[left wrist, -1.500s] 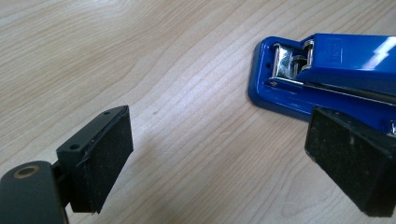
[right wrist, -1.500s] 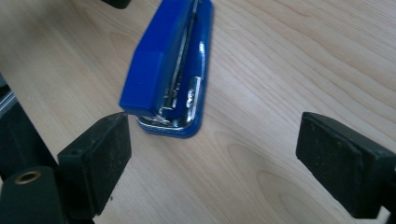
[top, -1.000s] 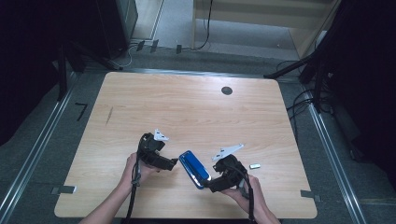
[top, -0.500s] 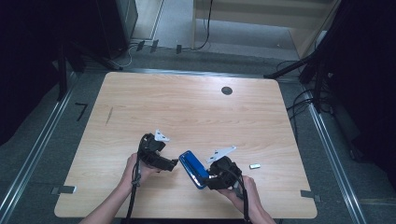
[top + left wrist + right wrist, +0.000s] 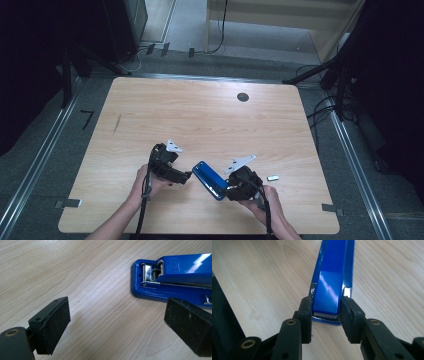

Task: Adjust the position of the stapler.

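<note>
Right tongs [image 5: 325, 315]: closed in over the last second, now clamped on near end of blue stapler [image 5: 331, 282] | left tongs [image 5: 117, 322]: held open, unchanged, beside stapler's hinge end | stapler: flat on desk [image 5: 200, 115], unmoved.

— What carries everything here?

— A light wooden table [image 5: 200, 120] with rounded corners and a visible grain, standing on a grey floor [image 5: 45, 155].

— And what lies on it?

— A blue stapler [image 5: 211, 180], flat on its base, lying between the left claw [image 5: 187, 176] and the right claw [image 5: 226, 189]. Its hinged end points toward the left claw; the other end sits between the right claw's pads.

— Anything else?

— A small pale object [image 5: 272, 177], too small to identify, just beyond the right claw on the side away from the stapler. Well ahead of both claws, near the far edge, a dark round cable hole [image 5: 243, 97] is set into the table.
</note>
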A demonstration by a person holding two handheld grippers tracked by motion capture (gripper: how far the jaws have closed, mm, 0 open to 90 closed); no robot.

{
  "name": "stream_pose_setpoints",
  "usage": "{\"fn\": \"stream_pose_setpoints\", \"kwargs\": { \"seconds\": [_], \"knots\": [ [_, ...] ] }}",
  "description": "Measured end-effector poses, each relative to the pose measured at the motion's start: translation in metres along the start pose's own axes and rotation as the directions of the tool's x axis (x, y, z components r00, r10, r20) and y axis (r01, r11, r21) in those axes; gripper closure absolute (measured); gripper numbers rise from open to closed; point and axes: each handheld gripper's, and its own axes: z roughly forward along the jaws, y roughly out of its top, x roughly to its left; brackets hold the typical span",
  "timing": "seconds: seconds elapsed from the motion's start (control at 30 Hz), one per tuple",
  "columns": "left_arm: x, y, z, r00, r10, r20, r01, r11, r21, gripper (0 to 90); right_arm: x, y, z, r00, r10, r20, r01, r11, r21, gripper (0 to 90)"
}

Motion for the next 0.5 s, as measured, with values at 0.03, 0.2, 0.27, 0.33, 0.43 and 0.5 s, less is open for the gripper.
{"fn": "stream_pose_setpoints", "kwargs": {
  "seconds": [0.03,0.2,0.27,0.33,0.43,0.5],
  "knots": [
    [0.000,0.000,0.000,1.0000,0.003,0.001,-0.003,1.0000,0.002,7.1,-0.002,-0.001,-0.001,1.0000,-0.009,0.002,0.009,1.000,-0.003,65.5],
    [0.000,0.000,0.001,1.0000,0.004,0.004,-0.004,1.0000,0.002,7.1,-0.014,-0.004,-0.004,0.9994,-0.030,-0.016,0.029,1.000,-0.007,66.4],
    [0.000,0.000,0.000,1.0000,0.003,0.005,-0.003,1.0000,0.001,7.1,-0.018,-0.005,-0.005,0.9989,-0.040,-0.024,0.040,0.999,-0.009,66.5],
    [0.001,0.000,0.000,1.0000,0.001,0.008,-0.001,1.0000,-0.002,7.1,-0.021,-0.006,-0.006,0.9983,-0.047,-0.034,0.047,0.999,-0.009,66.5],
    [0.001,0.000,0.000,1.0000,0.002,0.005,-0.002,1.0000,-0.005,7.1,-0.025,-0.006,-0.007,0.9982,-0.035,-0.048,0.035,0.999,-0.007,66.5],
    [0.001,0.000,0.000,1.0000,0.003,0.003,-0.003,1.0000,-0.004,7.1,-0.025,-0.006,-0.007,0.9983,-0.023,-0.053,0.023,1.000,-0.006,66.1]
  ]
}}
